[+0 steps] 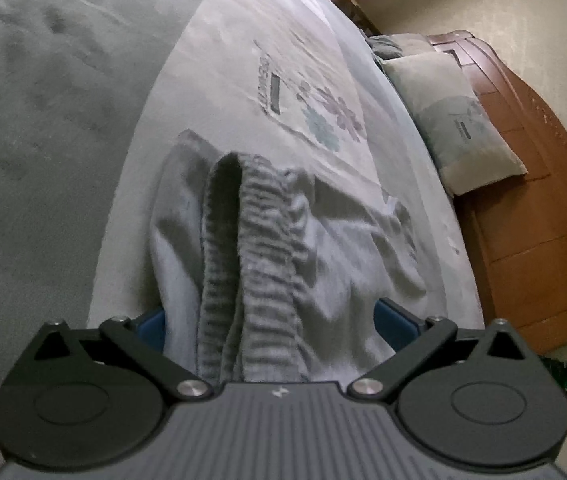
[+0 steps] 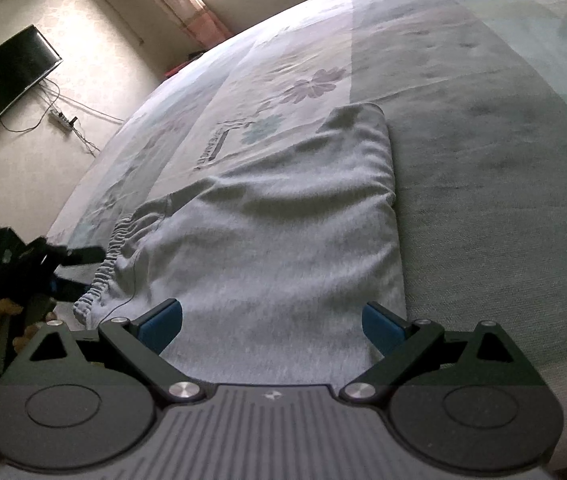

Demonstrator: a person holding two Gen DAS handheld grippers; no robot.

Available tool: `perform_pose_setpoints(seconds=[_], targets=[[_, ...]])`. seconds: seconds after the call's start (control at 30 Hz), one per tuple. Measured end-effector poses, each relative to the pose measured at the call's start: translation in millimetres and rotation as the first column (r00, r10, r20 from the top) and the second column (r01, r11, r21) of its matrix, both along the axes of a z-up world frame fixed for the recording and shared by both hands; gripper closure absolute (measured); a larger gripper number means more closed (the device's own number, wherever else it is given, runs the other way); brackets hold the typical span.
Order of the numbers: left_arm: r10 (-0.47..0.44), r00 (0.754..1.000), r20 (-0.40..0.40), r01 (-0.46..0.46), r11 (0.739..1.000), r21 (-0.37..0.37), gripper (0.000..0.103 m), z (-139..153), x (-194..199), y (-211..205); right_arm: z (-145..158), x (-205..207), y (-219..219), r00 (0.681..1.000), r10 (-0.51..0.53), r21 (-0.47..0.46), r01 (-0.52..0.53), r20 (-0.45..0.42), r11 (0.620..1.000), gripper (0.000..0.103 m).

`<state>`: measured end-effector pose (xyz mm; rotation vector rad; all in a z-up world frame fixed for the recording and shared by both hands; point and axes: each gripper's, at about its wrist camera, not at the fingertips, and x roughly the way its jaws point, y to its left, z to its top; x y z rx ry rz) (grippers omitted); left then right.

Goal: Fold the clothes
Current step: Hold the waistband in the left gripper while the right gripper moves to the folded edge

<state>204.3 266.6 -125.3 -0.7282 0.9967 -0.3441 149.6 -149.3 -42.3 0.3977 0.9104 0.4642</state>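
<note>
Both claws, left [image 1: 269,320] & right [image 2: 271,322], spread wide over grey pants [image 2: 283,216] on bed [image 2: 483,160].

A home bedroom: a bed [image 1: 243,60] with floral sheet, a pillow [image 1: 459,128] against a wooden headboard [image 1: 531,200], a wall-mounted television [image 2: 7,74], and curtains [image 2: 187,8] by a window.

Grey garment [image 1: 283,264] covered most of both left gripper [image 1: 269,320] pads; grip unclear. Printed lettering on bedsheet [image 1: 243,60] too blurred to read. Television [image 2: 7,76] cut by frame edge.
</note>
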Motion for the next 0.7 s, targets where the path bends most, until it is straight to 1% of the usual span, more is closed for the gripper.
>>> perform_pose_setpoints(seconds=[0.17,0.23,0.3,0.37,0.43,0.5,0.57,0.63,0.7], targets=[[0.0,1.0,-0.011,-0.001,1.0,-0.017,0.002,-1,-3,0,4,8,-7,1.0,0.007,0.008,-0.007,-0.011,1.0,0.003],[-0.008,1.0,-0.019,0.007,1.0,-0.026,0.002,-1,-9,1,7,14,-18,1.0,-0.012,0.011,0.012,-0.016,1.0,0.001],[-0.019,1.0,-0.023,0.018,0.999,-0.031,0.002,0,-15,2,9,21,-36,0.998,-0.054,0.02,0.055,-0.033,0.998,0.0],[-0.022,1.0,-0.021,0.021,0.999,-0.04,0.002,-1,-19,3,5,30,-54,0.994,-0.081,0.033,0.084,-0.078,0.996,0.0],[-0.015,1.0,-0.021,0.014,0.998,-0.057,0.002,-3,-17,5,-5,40,-70,0.985,-0.1,0.051,0.108,-0.143,0.993,0.0],[-0.011,1.0,-0.019,0.009,0.997,-0.071,0.002,-5,-12,6,-16,50,-79,0.974,-0.082,0.119,0.109,-0.212,0.987,0.0],[-0.014,1.0,-0.017,0.012,0.997,-0.074,0.002,-5,-4,4,-21,58,-81,0.973,-0.036,0.216,0.087,-0.226,0.973,0.0],[-0.021,1.0,-0.017,0.02,0.997,-0.072,0.002,-6,5,2,-29,71,-74,0.967,0.025,0.292,0.051,-0.253,0.955,0.0],[-0.027,1.0,-0.015,0.026,0.997,-0.071,0.002,-6,14,0,-32,82,-63,0.968,0.048,0.315,0.034,-0.247,0.949,0.0]])
